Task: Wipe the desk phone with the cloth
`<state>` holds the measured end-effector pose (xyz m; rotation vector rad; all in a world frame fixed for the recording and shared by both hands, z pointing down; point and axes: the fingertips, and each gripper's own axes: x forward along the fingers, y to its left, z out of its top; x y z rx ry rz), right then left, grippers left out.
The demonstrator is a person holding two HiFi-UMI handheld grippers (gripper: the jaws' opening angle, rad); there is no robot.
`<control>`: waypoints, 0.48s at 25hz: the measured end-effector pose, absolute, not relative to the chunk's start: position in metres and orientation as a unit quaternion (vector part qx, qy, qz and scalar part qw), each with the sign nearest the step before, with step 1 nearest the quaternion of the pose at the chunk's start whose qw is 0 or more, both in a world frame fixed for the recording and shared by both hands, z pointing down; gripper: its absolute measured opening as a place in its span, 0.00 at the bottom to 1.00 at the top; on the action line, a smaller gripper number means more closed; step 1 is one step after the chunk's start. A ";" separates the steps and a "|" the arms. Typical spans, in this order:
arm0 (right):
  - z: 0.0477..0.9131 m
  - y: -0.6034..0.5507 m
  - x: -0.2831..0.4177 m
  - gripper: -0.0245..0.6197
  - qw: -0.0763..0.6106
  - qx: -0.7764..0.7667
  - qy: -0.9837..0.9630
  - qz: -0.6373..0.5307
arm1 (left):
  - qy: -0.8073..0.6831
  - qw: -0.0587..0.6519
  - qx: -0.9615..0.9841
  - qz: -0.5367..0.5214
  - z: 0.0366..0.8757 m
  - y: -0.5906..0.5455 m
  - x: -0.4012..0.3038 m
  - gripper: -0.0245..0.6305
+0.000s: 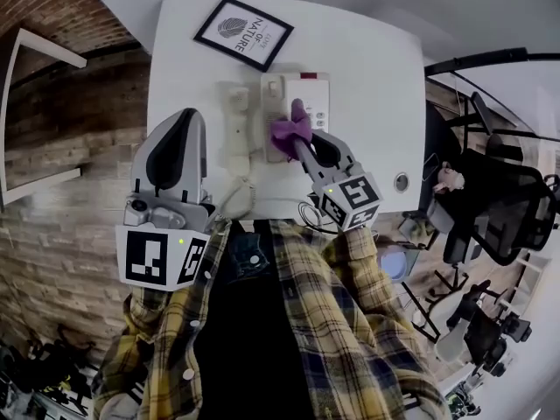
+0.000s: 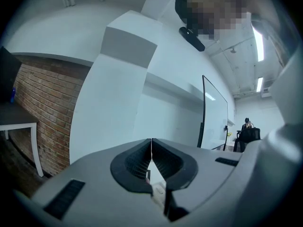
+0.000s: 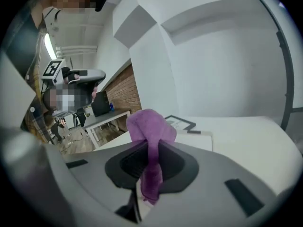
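A beige desk phone (image 1: 302,103) lies on the white table (image 1: 367,68), its handset (image 1: 236,129) off the cradle to the left. My right gripper (image 1: 296,116) is shut on a purple cloth (image 1: 287,136) over the phone's cradle area. In the right gripper view the cloth (image 3: 150,141) bunches above the closed jaws of the right gripper (image 3: 149,164). My left gripper (image 1: 179,129) is raised at the table's left side, shut, with nothing in it. The left gripper view shows the left gripper (image 2: 151,162) with jaws together, pointing at a white wall.
A black-framed print (image 1: 243,31) lies at the table's far edge. The phone's coiled cord (image 1: 236,201) runs along the near edge. A small round fitting (image 1: 401,182) sits at the right edge. Office chairs (image 1: 490,208) stand right of the table; a brick wall (image 1: 61,147) is left.
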<state>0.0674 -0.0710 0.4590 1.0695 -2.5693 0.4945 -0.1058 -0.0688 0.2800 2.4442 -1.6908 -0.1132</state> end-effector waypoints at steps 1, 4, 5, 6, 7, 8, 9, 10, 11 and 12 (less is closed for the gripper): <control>0.451 -0.081 0.068 0.13 0.151 0.376 -0.900 0.161 | -0.570 0.083 0.816 -0.038 0.280 -0.068 -0.108 0.06; 0.433 -0.113 0.070 0.13 0.141 0.385 -0.903 0.131 | -0.582 0.081 0.808 -0.039 0.278 -0.065 -0.113 0.06; 0.430 -0.123 0.071 0.13 0.140 0.388 -0.903 0.124 | -0.586 0.080 0.806 -0.039 0.278 -0.064 -0.115 0.06; 0.429 -0.133 0.072 0.13 0.139 0.391 -0.902 0.119 | -0.590 0.079 0.803 -0.039 0.278 -0.063 -0.117 0.06; 0.429 -0.142 0.072 0.13 0.141 0.392 -0.901 0.117 | -0.594 0.078 0.800 -0.039 0.277 -0.062 -0.119 0.06; 0.431 -0.151 0.070 0.13 0.144 0.393 -0.901 0.117 | -0.599 0.077 0.796 -0.038 0.277 -0.061 -0.122 0.06; 0.434 -0.158 0.069 0.13 0.149 0.392 -0.900 0.118 | -0.603 0.077 0.793 -0.037 0.277 -0.059 -0.124 0.06; 0.438 -0.165 0.067 0.13 0.155 0.392 -0.899 0.119 | -0.608 0.076 0.790 -0.037 0.276 -0.058 -0.127 0.06; 0.442 -0.172 0.066 0.13 0.162 0.392 -0.898 0.120 | -0.612 0.076 0.787 -0.037 0.276 -0.057 -0.128 0.06; 0.447 -0.178 0.065 0.13 0.170 0.392 -0.896 0.120 | -0.615 0.075 0.784 -0.037 0.275 -0.056 -0.130 0.06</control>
